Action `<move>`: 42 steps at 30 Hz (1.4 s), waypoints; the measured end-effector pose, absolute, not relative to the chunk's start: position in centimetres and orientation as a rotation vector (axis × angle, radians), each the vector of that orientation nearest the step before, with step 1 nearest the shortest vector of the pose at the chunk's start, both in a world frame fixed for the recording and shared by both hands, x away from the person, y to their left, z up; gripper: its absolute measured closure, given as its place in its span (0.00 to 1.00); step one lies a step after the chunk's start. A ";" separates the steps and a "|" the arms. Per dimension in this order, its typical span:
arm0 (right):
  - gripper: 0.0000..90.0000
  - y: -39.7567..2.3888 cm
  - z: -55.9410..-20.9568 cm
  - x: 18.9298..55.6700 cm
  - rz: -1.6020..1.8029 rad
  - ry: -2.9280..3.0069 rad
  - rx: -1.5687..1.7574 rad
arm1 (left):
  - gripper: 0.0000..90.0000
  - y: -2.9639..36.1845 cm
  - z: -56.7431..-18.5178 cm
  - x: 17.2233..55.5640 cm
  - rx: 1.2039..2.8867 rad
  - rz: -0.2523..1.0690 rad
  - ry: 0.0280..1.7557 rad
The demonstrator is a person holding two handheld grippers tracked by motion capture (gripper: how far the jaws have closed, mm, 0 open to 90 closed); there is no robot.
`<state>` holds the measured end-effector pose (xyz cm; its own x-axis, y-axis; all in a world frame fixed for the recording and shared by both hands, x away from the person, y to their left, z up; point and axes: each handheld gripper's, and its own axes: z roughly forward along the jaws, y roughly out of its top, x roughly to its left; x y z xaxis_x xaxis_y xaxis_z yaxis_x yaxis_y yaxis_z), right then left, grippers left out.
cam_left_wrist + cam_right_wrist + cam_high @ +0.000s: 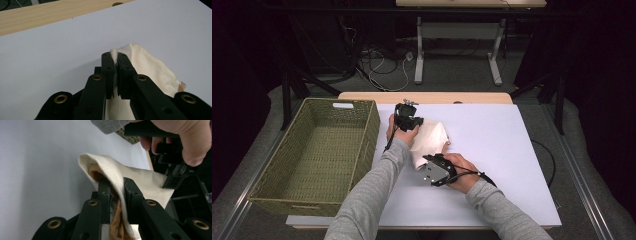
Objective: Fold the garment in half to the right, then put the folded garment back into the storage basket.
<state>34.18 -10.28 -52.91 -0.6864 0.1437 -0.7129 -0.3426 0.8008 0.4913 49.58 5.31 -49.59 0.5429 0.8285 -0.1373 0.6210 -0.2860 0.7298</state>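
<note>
Bench (492, 165): flat matte white top with a pale wood strip along the far edge. At its left side, a rectangular woven wicker basket (287, 165), olive-green, coarse weave, handle slot in the far wall. Near the bench middle, a cream cloth (429, 137), soft and bunched, raised off the surface between both tools; stitched hem, with tan fabric showing inside its fold in the right gripper view. Left gripper (116, 61): black jaws pinched almost together on a thin cloth edge. Right gripper (117, 188): jaws clamped on a thicker fold, cream over tan.
</note>
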 end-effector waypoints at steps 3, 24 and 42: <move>0.86 -10.4 -52.7 33.8 0.788 2.163 -0.158 | 0.95 5.3 -49.2 49.3 2.008 0.340 1.167; 0.86 -10.6 -51.4 31.6 0.802 2.043 -0.231 | 0.96 5.1 -46.4 46.2 2.000 0.290 1.128; 0.86 -10.6 -50.5 30.2 0.854 1.999 -0.240 | 0.96 5.6 -45.2 44.1 1.985 0.258 1.154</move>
